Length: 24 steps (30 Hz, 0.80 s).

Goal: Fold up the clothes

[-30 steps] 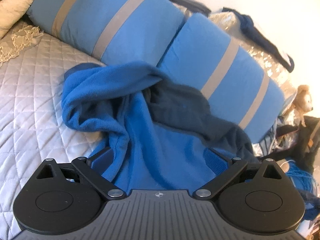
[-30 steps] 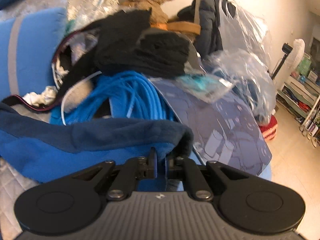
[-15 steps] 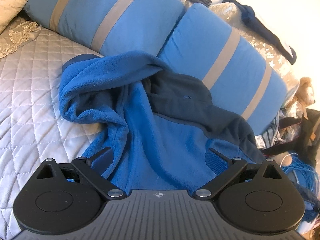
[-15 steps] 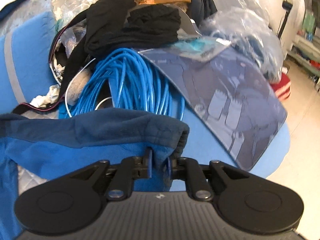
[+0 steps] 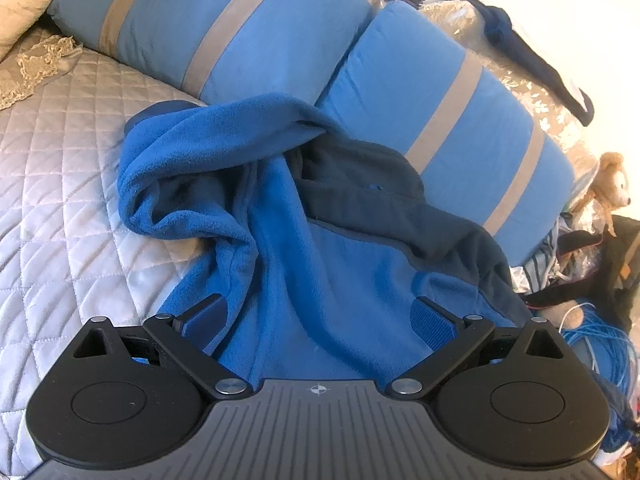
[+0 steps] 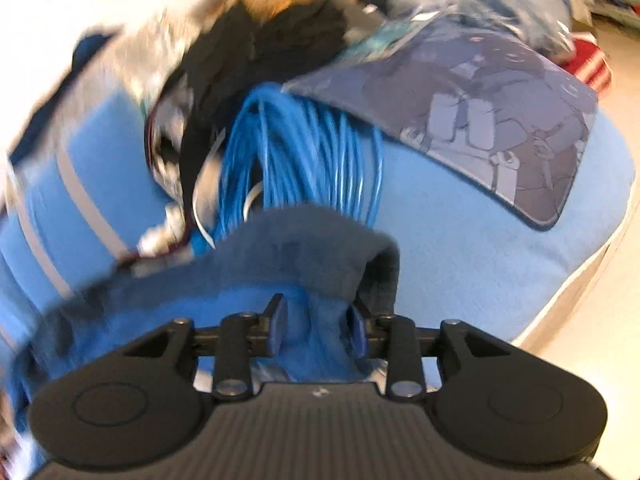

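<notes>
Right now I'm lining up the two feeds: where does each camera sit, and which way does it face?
Left wrist: on the left gripper, jaws wide, facing down the blue fleece jacket toward striped pillows.
Right wrist: on the right gripper, jaws opening around the jacket's dark cuff, facing the blue cable coil.
Shared: jacket, coil.

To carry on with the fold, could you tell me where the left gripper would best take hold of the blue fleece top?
Probably the bunched bright-blue sleeve roll of the fleece top, approached from the bare quilt side. It stands up as a thick ridge, so fingers can straddle it. The left gripper is open above flatter cloth, which offers less to pinch.
</notes>
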### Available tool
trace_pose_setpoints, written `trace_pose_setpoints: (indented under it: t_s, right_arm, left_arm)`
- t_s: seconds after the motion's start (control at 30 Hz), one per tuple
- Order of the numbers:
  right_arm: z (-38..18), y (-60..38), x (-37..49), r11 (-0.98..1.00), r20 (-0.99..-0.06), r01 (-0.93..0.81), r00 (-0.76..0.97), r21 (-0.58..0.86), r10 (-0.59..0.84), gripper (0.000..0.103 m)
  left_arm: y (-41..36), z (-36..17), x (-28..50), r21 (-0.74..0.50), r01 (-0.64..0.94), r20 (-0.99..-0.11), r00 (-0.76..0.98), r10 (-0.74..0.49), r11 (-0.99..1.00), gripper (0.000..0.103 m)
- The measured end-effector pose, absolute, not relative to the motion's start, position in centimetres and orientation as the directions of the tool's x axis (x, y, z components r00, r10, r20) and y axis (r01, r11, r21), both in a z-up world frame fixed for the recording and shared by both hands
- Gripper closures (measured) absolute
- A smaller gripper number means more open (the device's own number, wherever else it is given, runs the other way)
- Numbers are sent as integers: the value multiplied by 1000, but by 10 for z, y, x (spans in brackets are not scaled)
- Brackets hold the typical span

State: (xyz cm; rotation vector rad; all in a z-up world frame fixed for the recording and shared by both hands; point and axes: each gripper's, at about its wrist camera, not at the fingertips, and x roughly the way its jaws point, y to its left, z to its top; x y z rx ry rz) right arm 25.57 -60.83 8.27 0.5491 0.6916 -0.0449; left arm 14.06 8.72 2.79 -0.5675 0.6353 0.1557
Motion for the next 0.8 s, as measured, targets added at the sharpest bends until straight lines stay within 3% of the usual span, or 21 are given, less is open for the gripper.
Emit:
trace_pose_setpoints:
  t_s: [0.03, 0.07, 0.13, 0.33, 0.43, 0.5, 0.53, 0.6, 0.8]
  right_arm:
    - [83, -612, 255, 837, -593, 224, 792, 499, 141, 58]
    - [83, -616, 258, 829, -596, 235, 790, 507, 141, 81]
    - [82, -613, 266, 870, -655, 244, 747, 429, 113, 94]
    - [90, -596, 283, 995, -771, 86, 636, 51, -16, 95]
    - [86, -587, 289, 996, -803, 52, 590, -67, -85, 92]
    - [85, -576, 290, 992, -798, 59, 590, -115, -127, 64]
    - [85, -571, 290, 988, -795, 63, 588, -140, -150, 56]
    - [85, -564, 287, 977, -789, 92, 579, -191, -208, 23]
    - [103, -551, 259, 935, -699, 234, 622, -265, -354, 4]
  left_arm:
    - [87, 27, 141, -452, -306, -601, 798, -32, 838, 3]
    - [87, 27, 141, -451, -307, -603, 797, -32, 838, 3]
    - [87, 27, 142, -448, -309, -606, 795, -31, 839, 3]
    - [85, 25, 143, -443, -306, -613, 790, -36, 843, 3]
    - [85, 26, 144, -442, -301, -611, 790, -38, 845, 3]
    - [84, 25, 144, -438, -302, -615, 788, -37, 847, 3]
    - [84, 24, 144, -434, -303, -617, 786, -35, 848, 3]
    - [84, 24, 144, -430, -306, -618, 785, -30, 850, 3]
    - [88, 31, 140, -446, -297, -607, 794, -41, 844, 3]
